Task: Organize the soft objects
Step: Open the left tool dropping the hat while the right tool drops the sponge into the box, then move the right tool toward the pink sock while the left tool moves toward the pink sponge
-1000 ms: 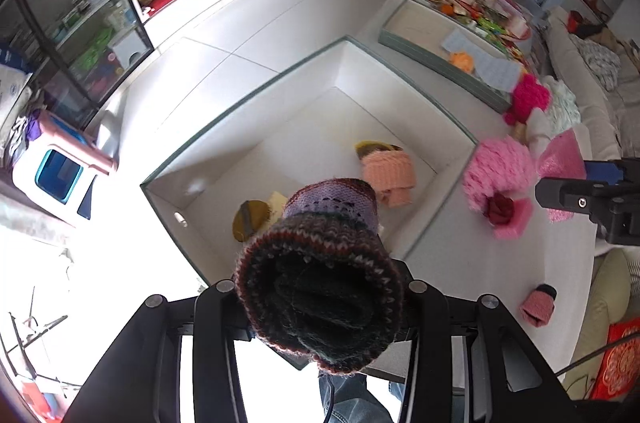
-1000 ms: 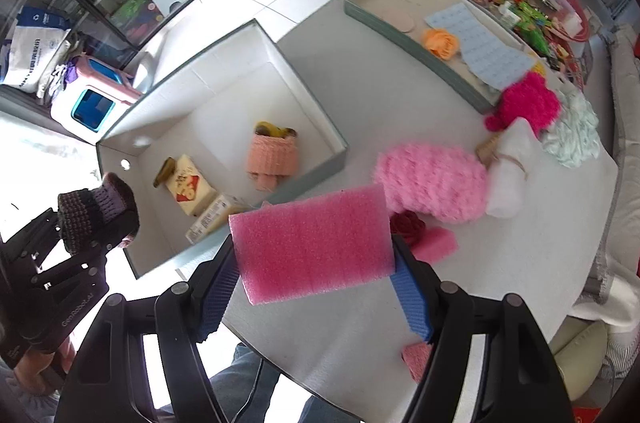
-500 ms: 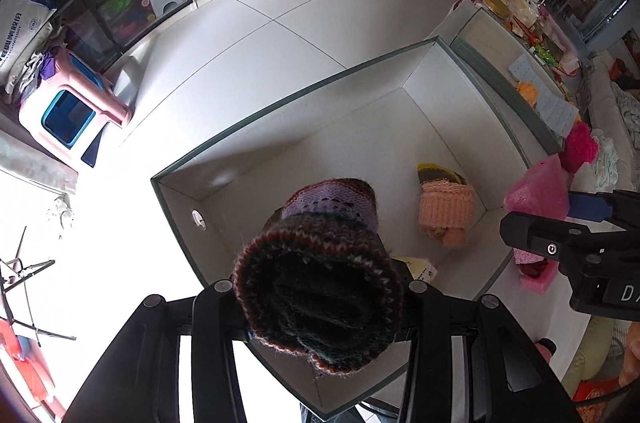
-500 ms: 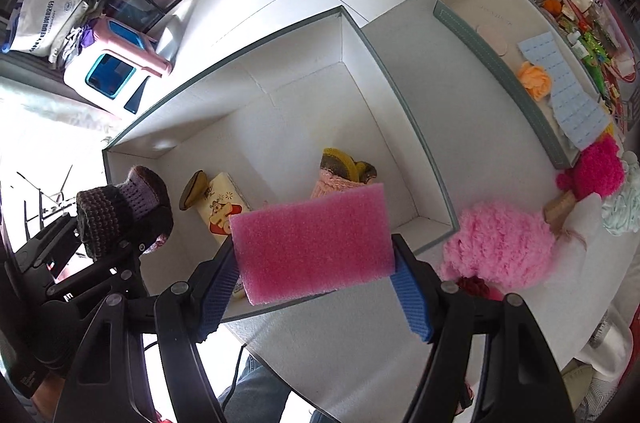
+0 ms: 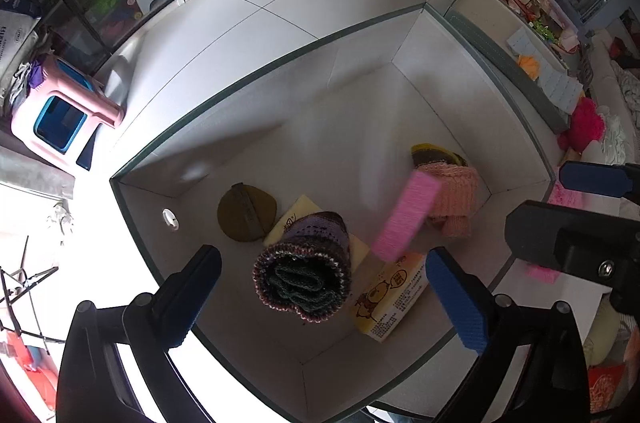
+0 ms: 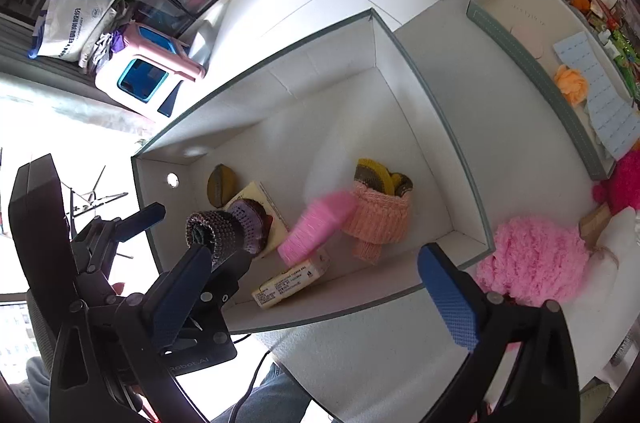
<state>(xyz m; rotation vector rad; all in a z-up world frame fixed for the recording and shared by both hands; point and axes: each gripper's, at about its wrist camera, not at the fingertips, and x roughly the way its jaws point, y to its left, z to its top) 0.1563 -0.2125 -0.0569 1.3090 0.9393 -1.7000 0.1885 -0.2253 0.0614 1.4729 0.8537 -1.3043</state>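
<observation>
As both claws just sprang wide, knit roll [image 5: 303, 281] and sponge [image 5: 404, 221] hang loose below.

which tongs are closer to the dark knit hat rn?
Left. Dark knit hat sits between the open left tongs; right tongs, also open, stand off to its side, nearer the pink sponge.

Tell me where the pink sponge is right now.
In both wrist views the pink sponge is inside the white box, blurred and tilted, between the peach knitted piece and the dark rolled knit, above the yellow packet.
</observation>
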